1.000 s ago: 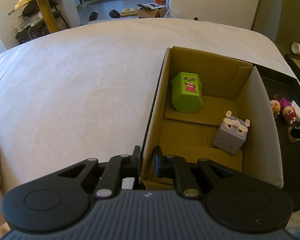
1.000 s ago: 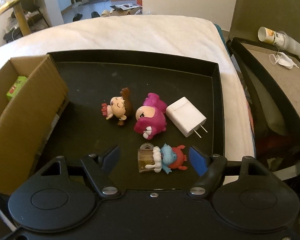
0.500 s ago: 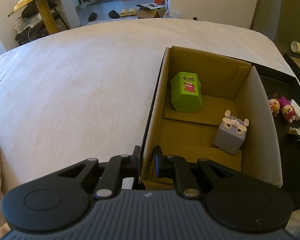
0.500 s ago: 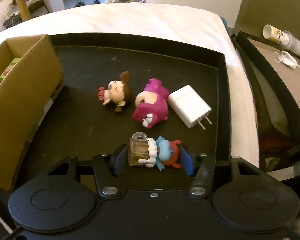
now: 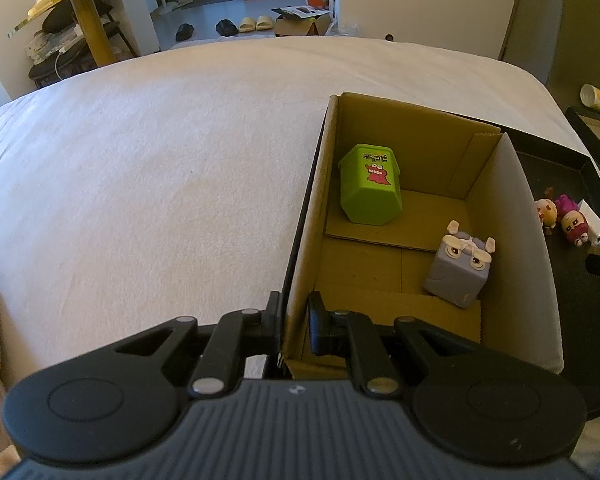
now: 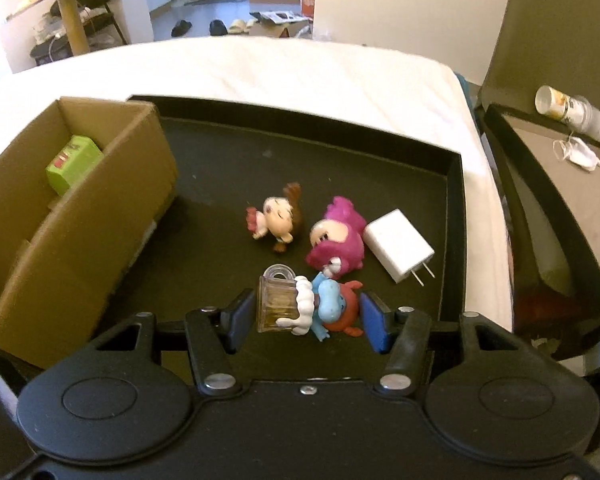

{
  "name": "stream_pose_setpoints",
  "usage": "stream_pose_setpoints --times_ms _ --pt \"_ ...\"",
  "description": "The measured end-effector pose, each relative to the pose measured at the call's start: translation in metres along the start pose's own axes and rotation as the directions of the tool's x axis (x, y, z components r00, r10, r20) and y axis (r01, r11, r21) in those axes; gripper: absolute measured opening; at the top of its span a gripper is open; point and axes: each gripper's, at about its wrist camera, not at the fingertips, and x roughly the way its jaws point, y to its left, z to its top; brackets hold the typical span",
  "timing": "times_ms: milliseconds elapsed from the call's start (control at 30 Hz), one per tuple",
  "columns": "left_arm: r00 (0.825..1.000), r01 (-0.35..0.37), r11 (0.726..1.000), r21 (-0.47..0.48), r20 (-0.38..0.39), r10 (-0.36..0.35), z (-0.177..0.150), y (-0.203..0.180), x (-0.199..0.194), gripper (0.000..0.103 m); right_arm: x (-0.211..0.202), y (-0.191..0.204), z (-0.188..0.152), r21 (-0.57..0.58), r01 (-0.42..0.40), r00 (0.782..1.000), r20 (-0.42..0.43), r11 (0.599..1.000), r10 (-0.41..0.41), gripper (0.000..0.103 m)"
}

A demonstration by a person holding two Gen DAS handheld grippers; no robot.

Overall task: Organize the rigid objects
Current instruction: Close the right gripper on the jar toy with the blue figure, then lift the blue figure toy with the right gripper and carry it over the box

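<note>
Down my left wrist camera, my left claw [image 5: 294, 322] is clenched on the near wall of the cardboard box [image 5: 300, 264], one finger outside it and one inside. Beyond the fingers, inside the box, a green toy block [image 5: 370, 190] with a red monster printed on it stands toward the far wall, and a grey cube toy [image 5: 460, 270] with ears and angry eyes sits nearer to me, off to the right of the claw by the box's right wall. Left of the claw stretches the white bed [image 5: 140, 180]. Far right, past the box, I see the black tray [image 5: 556, 160] with small figures on it.

Now the right wrist camera: my right claw [image 6: 306, 318] has just been closing and grasps a small figure with a blue face, red body and a clear yellowish cube [image 6: 306, 306], which lies crosswise between the blue pads [image 6: 374, 322]. Whether it is clear of the tray floor I cannot tell. Just ahead of the claw on the black tray [image 6: 454, 200] lie a magenta figure [image 6: 338, 240], a brown-haired figure [image 6: 278, 218] to its left, and a white plug adapter [image 6: 398, 246] to its right, prongs pointing toward me. Left of the claw stands the cardboard box [image 6: 100, 216], with the green toy block [image 6: 72, 170] visible inside.
</note>
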Motion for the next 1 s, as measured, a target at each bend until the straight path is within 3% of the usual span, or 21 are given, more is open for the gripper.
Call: stream_pose_setpoints --times_ms 1000 --pt "0.998 0.058 0.998 -0.038 0.009 -0.057 -0.002 0.011 -0.001 0.011 -0.061 0.072 0.043 -0.09 -0.088 0.988 0.12 0.992 0.098 0.055"
